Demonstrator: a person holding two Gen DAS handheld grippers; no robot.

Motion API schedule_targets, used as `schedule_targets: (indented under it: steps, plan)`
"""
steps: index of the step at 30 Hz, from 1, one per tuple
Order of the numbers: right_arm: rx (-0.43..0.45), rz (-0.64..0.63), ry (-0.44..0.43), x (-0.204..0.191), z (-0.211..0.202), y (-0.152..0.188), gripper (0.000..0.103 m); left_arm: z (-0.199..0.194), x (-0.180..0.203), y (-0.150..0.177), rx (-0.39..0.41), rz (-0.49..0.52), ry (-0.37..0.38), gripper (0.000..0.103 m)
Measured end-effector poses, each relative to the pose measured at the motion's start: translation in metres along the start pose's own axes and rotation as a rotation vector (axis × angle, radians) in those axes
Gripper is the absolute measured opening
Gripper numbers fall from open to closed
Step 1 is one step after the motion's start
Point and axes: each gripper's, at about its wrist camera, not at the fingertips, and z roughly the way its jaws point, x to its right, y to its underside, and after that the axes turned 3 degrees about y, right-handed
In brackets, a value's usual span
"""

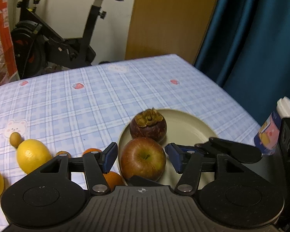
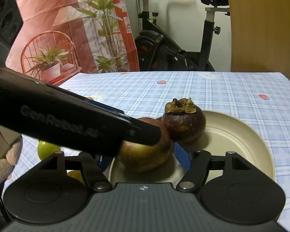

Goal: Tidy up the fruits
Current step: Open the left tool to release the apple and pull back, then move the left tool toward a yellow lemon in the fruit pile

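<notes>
A red-green apple (image 1: 143, 157) lies on the near part of a cream plate (image 1: 187, 125), touching a dark purple mangosteen (image 1: 148, 126) behind it. My left gripper (image 1: 141, 157) is open, its blue pads (image 1: 110, 157) on either side of the apple without touching it. My right gripper (image 2: 143, 154) is open around the same apple (image 2: 145, 154) from the other side; the left gripper's finger crosses in front of it. The mangosteen (image 2: 183, 123) and plate (image 2: 241, 135) show there too. Lemons (image 1: 32, 155) and small oranges (image 1: 114, 178) lie left of the plate.
The table wears a blue checked cloth (image 1: 87, 96). A small brown fruit (image 1: 15, 139) lies by the lemon. A small bottle (image 1: 270, 133) stands at the right edge. A green fruit (image 2: 47, 149) lies left of the plate. An exercise bike (image 1: 54, 38) stands beyond the table.
</notes>
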Motion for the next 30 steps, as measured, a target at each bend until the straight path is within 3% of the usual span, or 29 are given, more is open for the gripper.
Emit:
schedule_targets:
  steps: [12, 19, 24, 30]
  plan:
    - [0.103, 0.049, -0.012, -0.008, -0.043, 0.005, 0.071, -0.073, -0.044, 0.032, 0.137, -0.163, -0.094, 0.061]
    - [0.104, 0.023, -0.055, -0.029, -0.045, 0.003, 0.071, -0.112, -0.073, 0.041, 0.154, -0.191, -0.227, 0.062]
    - [0.086, -0.012, -0.072, -0.046, -0.043, 0.001, 0.071, -0.144, -0.102, 0.044, 0.227, -0.276, -0.255, 0.062]
    - [0.083, -0.045, -0.078, -0.059, -0.037, -0.015, 0.071, -0.169, -0.125, 0.033, 0.26, -0.25, -0.291, 0.061]
